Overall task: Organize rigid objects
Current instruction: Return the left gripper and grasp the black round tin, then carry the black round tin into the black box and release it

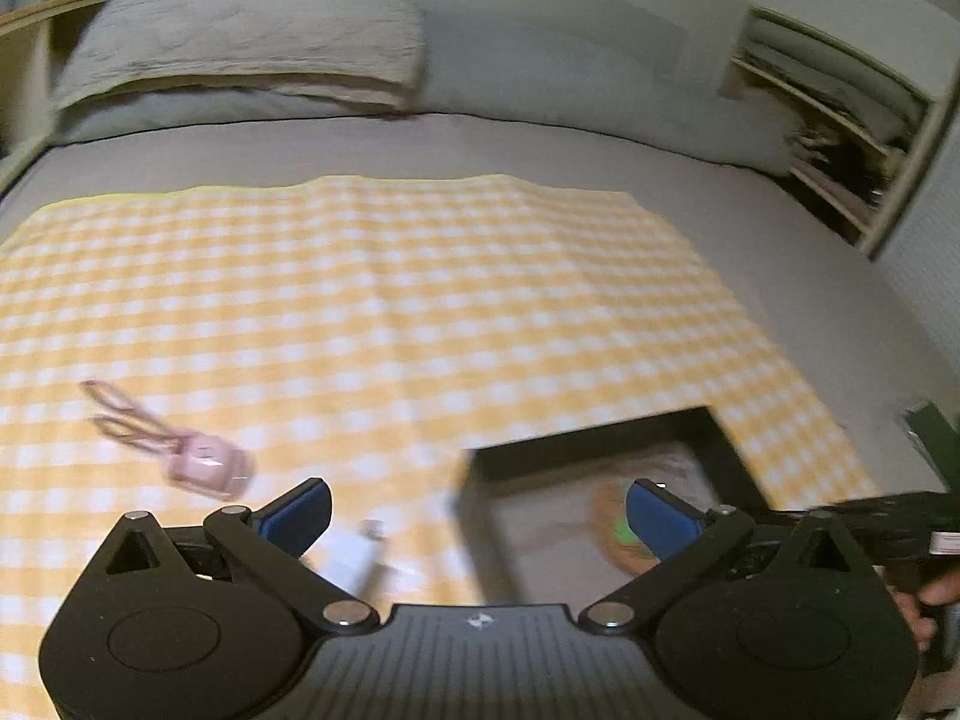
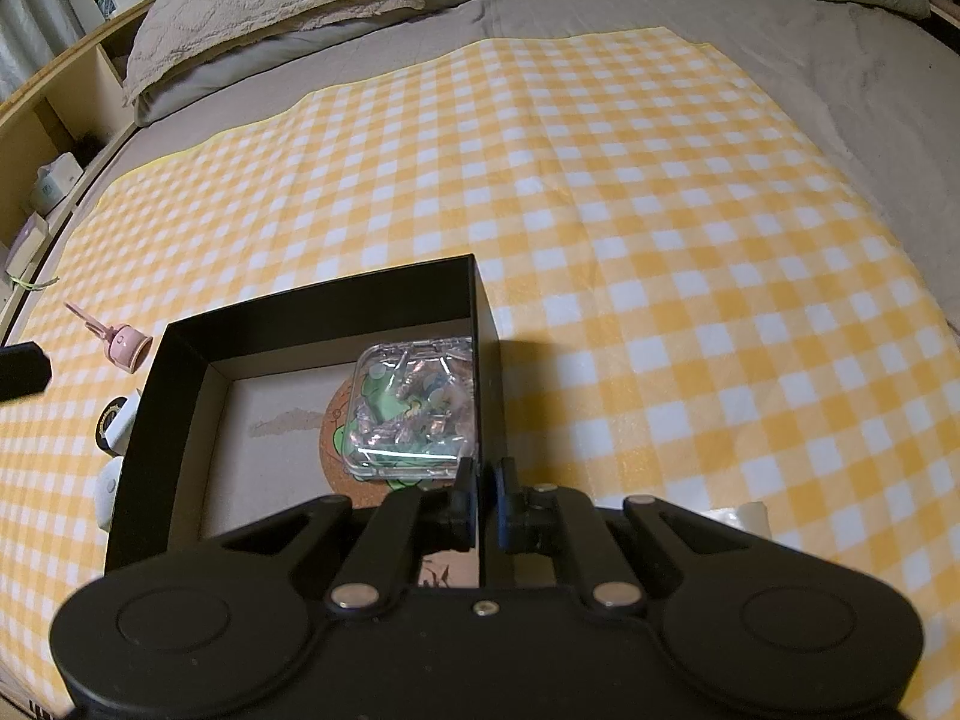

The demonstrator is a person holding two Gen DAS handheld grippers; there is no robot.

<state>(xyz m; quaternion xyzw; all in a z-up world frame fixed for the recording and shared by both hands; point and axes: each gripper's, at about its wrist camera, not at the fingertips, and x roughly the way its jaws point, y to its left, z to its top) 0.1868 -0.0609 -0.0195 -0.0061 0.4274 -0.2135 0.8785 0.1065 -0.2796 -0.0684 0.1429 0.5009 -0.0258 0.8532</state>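
Boxed: I am counting a clear case (image 2: 414,405) and cork coaster (image 2: 342,456) lying inside the black box (image 2: 180,396).
Outstanding: pink trinket (image 1: 207,462) and white items (image 2: 111,495) are waiting on the bed, left of the box.
Left gripper (image 1: 477,516): jaws are standing wide, empty.
Right gripper (image 2: 480,507): jaws are pinching the box's near-right wall.

No legible text, label or number on any surface.

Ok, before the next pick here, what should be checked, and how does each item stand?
1. Left gripper jaws wide, nothing between them: ok.
2. Right gripper clamped on black box wall: ok.
3. Clear case inside box, on cork coaster: ok.
4. Pink gadget lying free on checked cloth: ok.
5. White items beside box, what they are: cannot tell.
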